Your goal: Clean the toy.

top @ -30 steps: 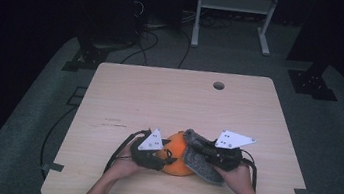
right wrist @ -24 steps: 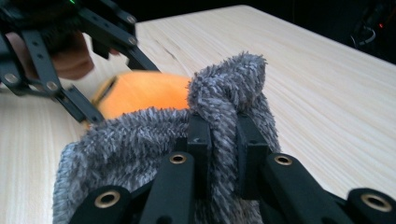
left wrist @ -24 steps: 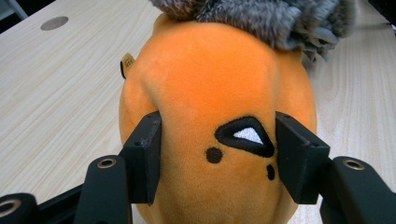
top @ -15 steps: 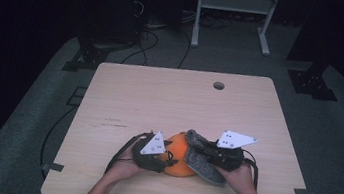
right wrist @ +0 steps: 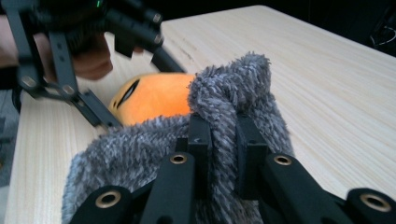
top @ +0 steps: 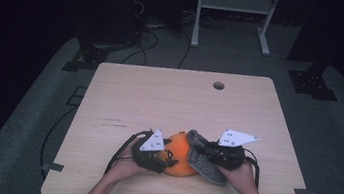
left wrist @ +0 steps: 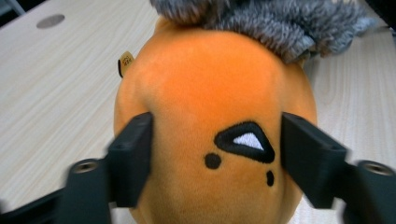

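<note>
A round orange plush toy with a stitched face lies near the table's front edge. My left gripper holds it from the left, and in the left gripper view its jaws press both sides of the plush. A grey fuzzy cloth drapes over the plush's right side. My right gripper is shut on a fold of that cloth. The right gripper view has the orange plush peeking out behind the cloth, with the left gripper beyond it.
The light wooden table has a round cable hole at the back. A white metal stand and cables sit on the dark floor behind it. Both forearms come in over the front edge.
The left gripper has edged slightly right against the plush. The right gripper and the cloth have barely moved.
</note>
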The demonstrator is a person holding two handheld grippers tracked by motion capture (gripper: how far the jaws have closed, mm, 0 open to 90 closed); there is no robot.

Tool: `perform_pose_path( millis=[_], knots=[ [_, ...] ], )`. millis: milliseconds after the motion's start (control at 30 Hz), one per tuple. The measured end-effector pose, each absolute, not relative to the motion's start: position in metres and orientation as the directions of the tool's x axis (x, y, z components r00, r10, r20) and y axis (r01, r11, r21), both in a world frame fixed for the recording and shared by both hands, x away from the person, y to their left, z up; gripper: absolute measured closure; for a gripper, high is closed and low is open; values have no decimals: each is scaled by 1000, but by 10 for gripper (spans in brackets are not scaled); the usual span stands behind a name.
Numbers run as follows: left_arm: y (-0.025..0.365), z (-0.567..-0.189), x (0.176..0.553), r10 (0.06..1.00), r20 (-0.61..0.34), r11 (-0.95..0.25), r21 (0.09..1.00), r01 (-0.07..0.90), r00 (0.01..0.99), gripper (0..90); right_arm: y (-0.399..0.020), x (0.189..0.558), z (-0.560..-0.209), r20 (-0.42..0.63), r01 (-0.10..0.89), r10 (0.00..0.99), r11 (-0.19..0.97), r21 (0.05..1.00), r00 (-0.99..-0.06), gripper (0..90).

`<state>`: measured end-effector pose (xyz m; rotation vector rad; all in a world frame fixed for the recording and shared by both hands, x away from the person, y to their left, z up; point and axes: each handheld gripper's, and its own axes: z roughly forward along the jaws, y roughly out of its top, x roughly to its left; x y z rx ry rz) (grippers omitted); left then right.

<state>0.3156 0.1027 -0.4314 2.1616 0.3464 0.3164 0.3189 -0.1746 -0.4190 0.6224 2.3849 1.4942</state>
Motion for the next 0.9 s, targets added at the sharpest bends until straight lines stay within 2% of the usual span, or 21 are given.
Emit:
perform_pose_path(
  millis=[133, 200, 267, 333, 367, 400, 467, 533, 567, 600, 767, 900],
  knots=[
    [113, -428, 324, 392, -12, -490, 844, 220, 920, 162, -178, 318, -422, 9, 214, 466, 389, 896, -885, 787],
    [118, -430, 332, 418, -92, -473, 828, 303, 904, 79, -179, 316, -422, 1, 204, 457, 396, 896, -890, 787],
    [120, -436, 340, 418, -197, -454, 800, 392, 887, 60, -180, 316, -422, 1, 199, 447, 395, 897, -895, 787],
    [117, -444, 346, 419, -272, -459, 759, 461, 866, 87, -179, 315, -422, 0, 195, 446, 392, 899, -895, 787],
    [116, -445, 345, 427, -265, -453, 765, 458, 865, 123, -177, 315, -421, -7, 186, 444, 390, 902, -896, 787],
    [116, -444, 343, 429, -230, -453, 782, 428, 873, 199, -175, 314, -420, -16, 179, 446, 392, 902, -895, 787],
    [113, -437, 336, 450, -112, -479, 807, 346, 886, 333, -170, 314, -418, -21, 169, 446, 381, 909, -895, 787],
    [109, -430, 324, 467, 73, -520, 829, 207, 881, 389, -167, 315, -415, -31, 154, 447, 371, 916, -894, 787],
    [107, -427, 320, 472, 139, -542, 824, 162, 871, 397, -167, 317, -414, -31, 152, 452, 363, 919, -892, 788],
    [106, -426, 319, 474, 166, -554, 820, 146, 865, 397, -168, 319, -414, -27, 156, 457, 357, 921, -889, 788],
    [105, -430, 318, 461, 170, -560, 817, 137, 871, 389, -179, 329, -419, -15, 208, 516, 371, 905, -856, 791],
    [103, -430, 316, 453, 171, -564, 815, 132, 875, 365, -179, 326, -418, -24, 204, 521, 376, 904, -853, 790]
  ],
)
